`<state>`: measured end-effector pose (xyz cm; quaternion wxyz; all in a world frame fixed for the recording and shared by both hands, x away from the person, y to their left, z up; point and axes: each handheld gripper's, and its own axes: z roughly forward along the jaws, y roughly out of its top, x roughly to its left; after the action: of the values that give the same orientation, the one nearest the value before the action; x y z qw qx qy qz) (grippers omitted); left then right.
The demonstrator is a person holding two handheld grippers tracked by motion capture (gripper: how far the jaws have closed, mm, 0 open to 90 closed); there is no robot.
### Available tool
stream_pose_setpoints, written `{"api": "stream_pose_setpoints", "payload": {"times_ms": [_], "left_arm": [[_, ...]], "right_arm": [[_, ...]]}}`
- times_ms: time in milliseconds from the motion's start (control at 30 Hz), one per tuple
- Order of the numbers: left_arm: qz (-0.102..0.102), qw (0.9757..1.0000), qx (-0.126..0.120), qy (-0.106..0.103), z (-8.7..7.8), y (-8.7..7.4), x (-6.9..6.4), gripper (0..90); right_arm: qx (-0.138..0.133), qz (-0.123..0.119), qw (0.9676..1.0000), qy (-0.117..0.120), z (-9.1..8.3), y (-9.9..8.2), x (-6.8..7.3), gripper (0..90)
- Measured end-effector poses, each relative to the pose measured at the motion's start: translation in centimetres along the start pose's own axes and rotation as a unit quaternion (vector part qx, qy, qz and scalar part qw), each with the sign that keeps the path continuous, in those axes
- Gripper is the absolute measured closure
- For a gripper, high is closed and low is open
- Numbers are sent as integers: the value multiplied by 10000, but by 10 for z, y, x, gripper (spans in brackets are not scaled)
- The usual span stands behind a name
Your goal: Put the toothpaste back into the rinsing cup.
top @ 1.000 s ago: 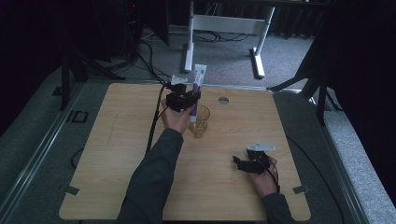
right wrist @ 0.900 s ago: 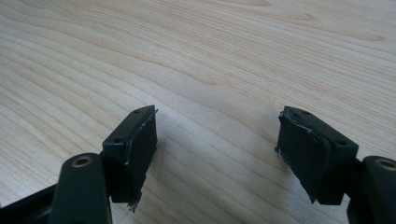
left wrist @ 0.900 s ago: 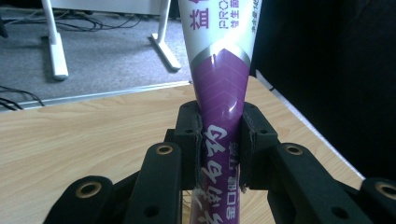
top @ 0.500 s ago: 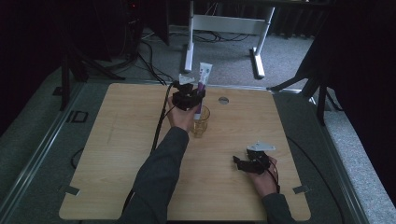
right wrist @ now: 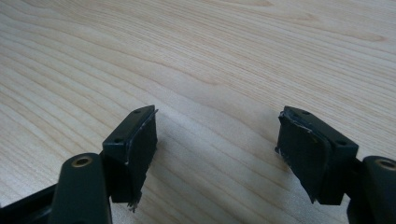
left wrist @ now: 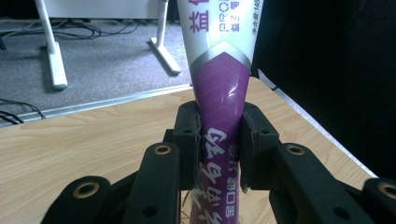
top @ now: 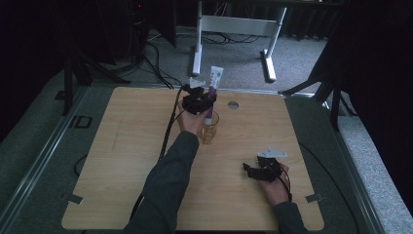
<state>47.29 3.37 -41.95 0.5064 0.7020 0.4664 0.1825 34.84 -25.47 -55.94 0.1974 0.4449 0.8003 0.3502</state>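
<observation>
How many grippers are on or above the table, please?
2. The left gripper is at the far middle, holding a purple tube over a glass. The right gripper rests near the front right.

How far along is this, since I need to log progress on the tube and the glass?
Done: the left gripper is shut on the purple and white tube, upright. In hand: in the high view the tube stands in or just over the glass; which, I cannot tell. Left: letting go. The right gripper rests open over the table.
</observation>
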Motion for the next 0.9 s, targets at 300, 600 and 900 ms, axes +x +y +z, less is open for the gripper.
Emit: {"api": "stream_pose_setpoints", "payload": {"times_ms": [300, 600, 900], "left_arm": [[109, 9997, 191, 41, 5, -3, 1, 705], [301, 9986, 422, 96, 9, -8, -2, 694], [599, 9960, 629, 185, 9, -13, -9, 691]], "right_arm": [[2, 0, 10000, 1, 0, 0, 0, 282], [1, -3, 10000, 1, 0, 0, 0, 282], [5, 7, 10000, 5, 0, 0, 0, 282]]}}
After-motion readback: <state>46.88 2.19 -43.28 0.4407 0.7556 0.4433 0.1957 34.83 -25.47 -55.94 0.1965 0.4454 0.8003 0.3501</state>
